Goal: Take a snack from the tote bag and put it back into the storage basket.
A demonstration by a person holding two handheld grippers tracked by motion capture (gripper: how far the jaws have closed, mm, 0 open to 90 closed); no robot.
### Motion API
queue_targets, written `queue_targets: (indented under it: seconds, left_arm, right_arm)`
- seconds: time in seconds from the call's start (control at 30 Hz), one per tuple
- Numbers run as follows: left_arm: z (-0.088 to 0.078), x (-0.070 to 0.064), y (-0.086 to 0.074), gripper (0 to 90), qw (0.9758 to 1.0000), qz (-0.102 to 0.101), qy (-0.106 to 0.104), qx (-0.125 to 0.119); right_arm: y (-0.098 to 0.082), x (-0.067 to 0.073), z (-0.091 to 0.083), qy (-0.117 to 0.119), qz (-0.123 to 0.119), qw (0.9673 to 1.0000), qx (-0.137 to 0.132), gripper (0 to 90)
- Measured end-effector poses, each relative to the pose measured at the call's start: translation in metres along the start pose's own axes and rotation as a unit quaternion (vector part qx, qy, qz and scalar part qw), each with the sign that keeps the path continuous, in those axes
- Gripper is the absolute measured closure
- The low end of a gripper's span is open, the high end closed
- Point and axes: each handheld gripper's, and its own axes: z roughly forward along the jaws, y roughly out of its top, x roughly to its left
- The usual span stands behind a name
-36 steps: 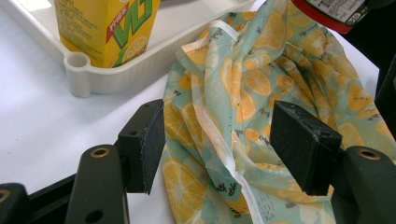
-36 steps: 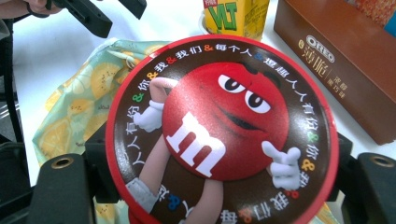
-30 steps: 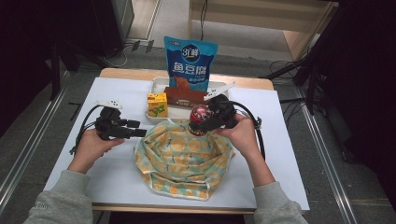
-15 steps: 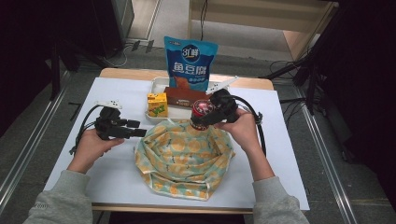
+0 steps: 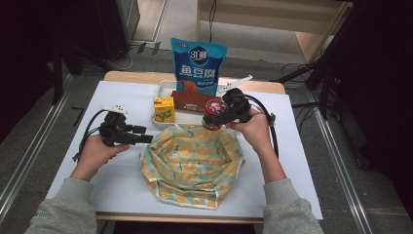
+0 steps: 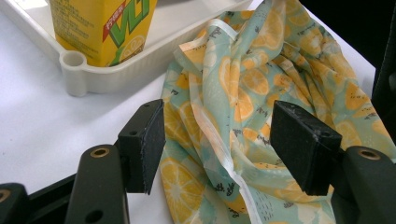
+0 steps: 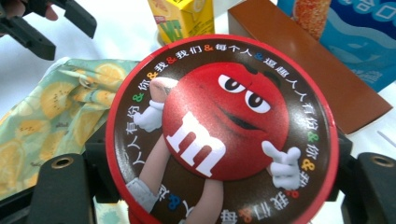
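With the worktop (image 5: 122, 185) carrying everything, the cloth bag (image 5: 192, 163) lies slack at its near middle, mouth toward the white tray (image 5: 163, 87) behind it. Step in hand, as judged: loading the bag with snacks from the tray.

Blue snack packet (image 5: 198, 66) stands upright at the tray's far side; brown box (image 5: 192, 101) lies flat in front of it; yellow juice carton (image 5: 164, 108) stands at the tray's left end.

Right hand-held gripper (image 5: 225, 113) is clamped on the round candy tin (image 5: 213, 113), jaws pressing its sides, lid facing its own camera. The tin hangs over the bag's far rim, just in front of the tray, not yet inside.

Left hand-held gripper (image 6: 229, 144) is spread wide, holding nothing; the bag's hemmed edge (image 6: 219, 140) runs between its jaws, near the tray corner.

Next move, as judged: left closes on the hem and lifts to hold the mouth open; right lowers the tin through the opening and releases. Slack cloth may fold under the tin.
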Motion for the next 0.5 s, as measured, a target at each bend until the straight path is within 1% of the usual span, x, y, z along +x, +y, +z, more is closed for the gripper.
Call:
queue_targets:
  seconds: [0.5]
  left_arm:
    - [0.002, 0.001, 0.000, 36.0, 1.0000, -0.005, -0.003, 0.001]
  right_arm:
    - [0.001, -0.021, 0.005, -0.010, 0.016, 0.9998, -0.003, 25.9]
